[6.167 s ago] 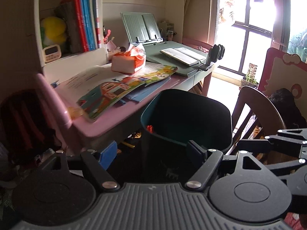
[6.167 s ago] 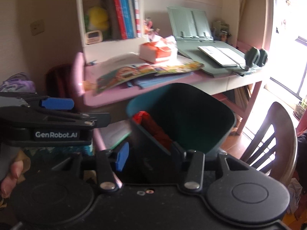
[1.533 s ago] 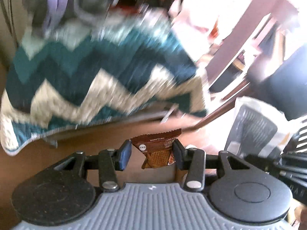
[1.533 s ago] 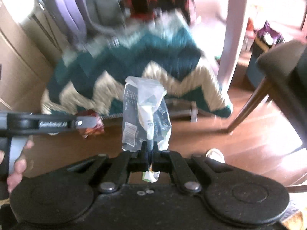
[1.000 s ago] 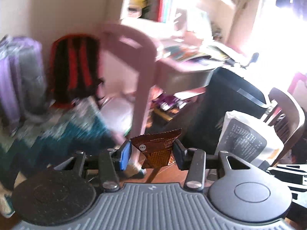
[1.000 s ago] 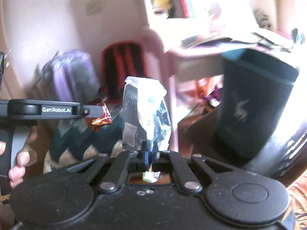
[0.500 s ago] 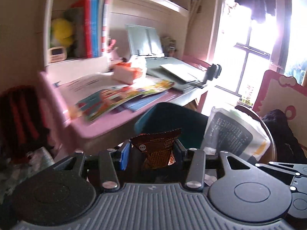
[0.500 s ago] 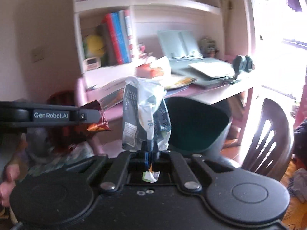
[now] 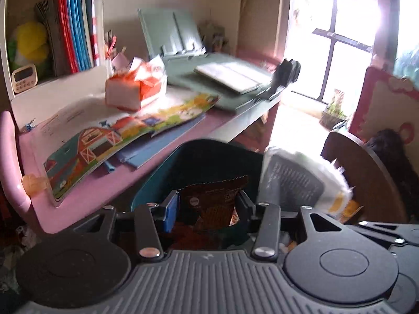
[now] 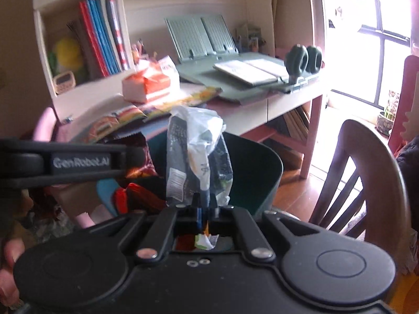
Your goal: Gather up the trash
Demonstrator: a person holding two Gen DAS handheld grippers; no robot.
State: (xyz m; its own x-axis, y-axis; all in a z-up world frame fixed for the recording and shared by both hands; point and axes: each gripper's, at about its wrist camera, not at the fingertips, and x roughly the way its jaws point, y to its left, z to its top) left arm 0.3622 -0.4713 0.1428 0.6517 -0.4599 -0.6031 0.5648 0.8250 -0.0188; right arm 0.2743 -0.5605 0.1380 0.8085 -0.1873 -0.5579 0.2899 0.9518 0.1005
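Observation:
A dark teal trash bin (image 9: 157,180) stands in front of the pink desk. My left gripper (image 9: 207,206) is shut on a brown snack wrapper (image 9: 214,196), held upright over the bin's near rim. My right gripper (image 10: 204,201) pinches the bottom of a crumpled clear and white plastic bag (image 10: 196,151) just before the bin's opening (image 10: 251,162). Its jaws are starting to open, with the bag still between the pads. The same bag (image 9: 296,180) shows to the right in the left wrist view. Red trash (image 10: 121,198) lies inside the bin. One of the left gripper's fingers (image 10: 78,162) crosses the right wrist view.
The pink desk (image 9: 104,185) behind the bin carries picture books (image 9: 104,136), an orange tissue box (image 9: 133,91) and a green book stand (image 10: 204,34). A wooden chair (image 10: 366,162) stands right of the bin. A person's fingers (image 10: 10,256) show at the lower left.
Both grippers swung up from the floor and blanket to the desk and closed in over the bin. Each still carries its piece of trash.

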